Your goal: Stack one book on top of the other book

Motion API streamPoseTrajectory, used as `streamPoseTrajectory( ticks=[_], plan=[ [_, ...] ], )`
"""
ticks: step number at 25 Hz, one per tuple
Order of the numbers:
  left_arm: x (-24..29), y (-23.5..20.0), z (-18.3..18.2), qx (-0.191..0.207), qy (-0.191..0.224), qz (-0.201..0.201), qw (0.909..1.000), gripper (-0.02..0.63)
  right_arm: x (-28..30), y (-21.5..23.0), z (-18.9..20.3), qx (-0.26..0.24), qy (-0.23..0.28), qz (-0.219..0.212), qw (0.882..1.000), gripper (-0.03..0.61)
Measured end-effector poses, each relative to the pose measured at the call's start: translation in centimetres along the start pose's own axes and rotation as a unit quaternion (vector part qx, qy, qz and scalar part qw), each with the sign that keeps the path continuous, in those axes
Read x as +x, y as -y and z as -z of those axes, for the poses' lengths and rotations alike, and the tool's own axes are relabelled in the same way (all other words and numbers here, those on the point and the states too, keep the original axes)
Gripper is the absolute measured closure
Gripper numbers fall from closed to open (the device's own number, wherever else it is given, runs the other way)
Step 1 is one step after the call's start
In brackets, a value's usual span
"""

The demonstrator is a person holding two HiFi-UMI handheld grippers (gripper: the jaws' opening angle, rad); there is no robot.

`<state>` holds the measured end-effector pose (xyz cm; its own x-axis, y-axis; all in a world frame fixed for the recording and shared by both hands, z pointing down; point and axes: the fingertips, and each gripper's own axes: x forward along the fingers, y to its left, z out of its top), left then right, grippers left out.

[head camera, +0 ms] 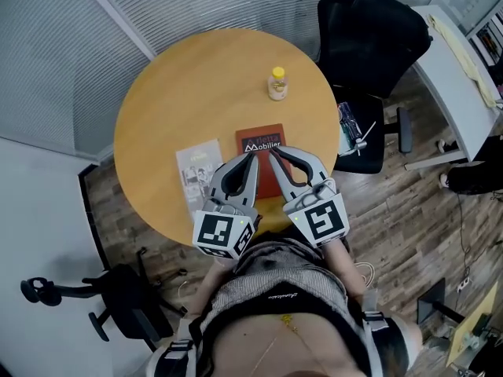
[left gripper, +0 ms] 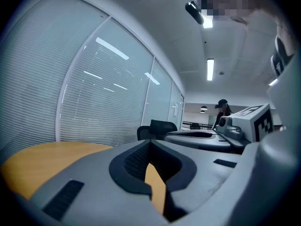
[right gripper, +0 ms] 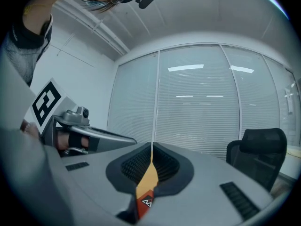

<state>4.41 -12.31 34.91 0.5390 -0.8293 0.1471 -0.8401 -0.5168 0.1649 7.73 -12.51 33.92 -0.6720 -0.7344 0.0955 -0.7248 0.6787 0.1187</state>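
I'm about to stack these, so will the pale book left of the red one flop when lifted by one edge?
Probably somewhat: the pale book looks thin, more booklet than hardback, so it may sag from one edge. It lies flat on the smooth table, so it could slide rather than lift when nudged.

Round wooden desk (head camera: 161,124) bearing 1 yellow-capped bottle (head camera: 277,84), upright near its far edge; black office chair (head camera: 377,38) beyond the desk; another black chair (head camera: 118,297) at lower left; wood-plank floor (head camera: 409,218).
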Motion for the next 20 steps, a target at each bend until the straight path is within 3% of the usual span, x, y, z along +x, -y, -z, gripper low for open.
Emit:
streamPoseTrajectory(
  ticks=[8, 13, 20],
  plan=[
    [0.0, -1.4, 1.4, -0.003, -0.021, 0.003, 0.9998, 0.592, 0.3, 0.1, 1.5, -0.004, -0.025, 0.015, 1.0, 0.554],
    [0.4, -2.3, 3.0, 0.007, -0.048, 0.001, 0.9988, 0.592, 0.7, 0.2, 3.6, 0.031, -0.052, 0.024, 0.998, 0.554],
    [0.7, -3.3, 5.6, 0.004, -0.079, -0.004, 0.9968, 0.592, 0.2, 1.2, 7.3, 0.039, -0.096, 0.046, 0.993, 0.554]
  ],
)
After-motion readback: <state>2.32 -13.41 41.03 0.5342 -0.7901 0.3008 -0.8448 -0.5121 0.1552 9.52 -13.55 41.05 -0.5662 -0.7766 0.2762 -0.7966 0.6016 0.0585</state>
